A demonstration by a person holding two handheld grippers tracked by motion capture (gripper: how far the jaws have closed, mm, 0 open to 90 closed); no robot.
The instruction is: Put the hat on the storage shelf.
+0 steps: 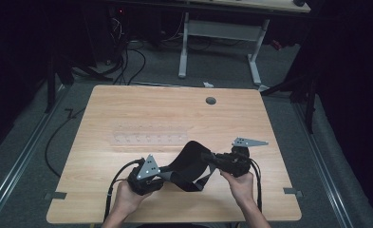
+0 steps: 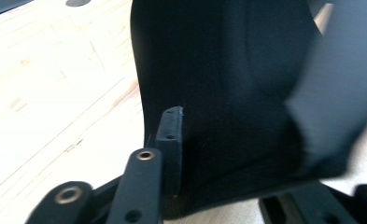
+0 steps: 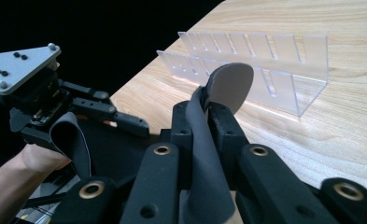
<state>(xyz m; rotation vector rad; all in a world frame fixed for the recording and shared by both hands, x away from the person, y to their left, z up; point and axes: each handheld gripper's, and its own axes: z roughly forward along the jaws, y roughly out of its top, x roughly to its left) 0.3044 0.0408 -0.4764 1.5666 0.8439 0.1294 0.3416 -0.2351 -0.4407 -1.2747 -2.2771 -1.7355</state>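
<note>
Both jaws pinch black rubbery sheet (image 1: 186, 164): left gripper (image 1: 161, 176) one end, right gripper (image 3: 208, 122) the other, sheet hanging over worktop (image 1: 127, 104) near front edge. Risk: uneven pull slips it free or sweeps into clear slotted rack (image 3: 265, 70).

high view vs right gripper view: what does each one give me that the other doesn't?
High view alone: the whole table with the grey round port near its far edge, the floor cables, the white desk frame behind, and the right gripper from outside.

Right gripper view alone: its jaws closed on an edge of the black flexible sheet, seen close, and the clear slotted rack in sharp detail.

Both: the sheet held between the two grippers, the left gripper with its grey plate, the rack and the wood tabletop.
</note>
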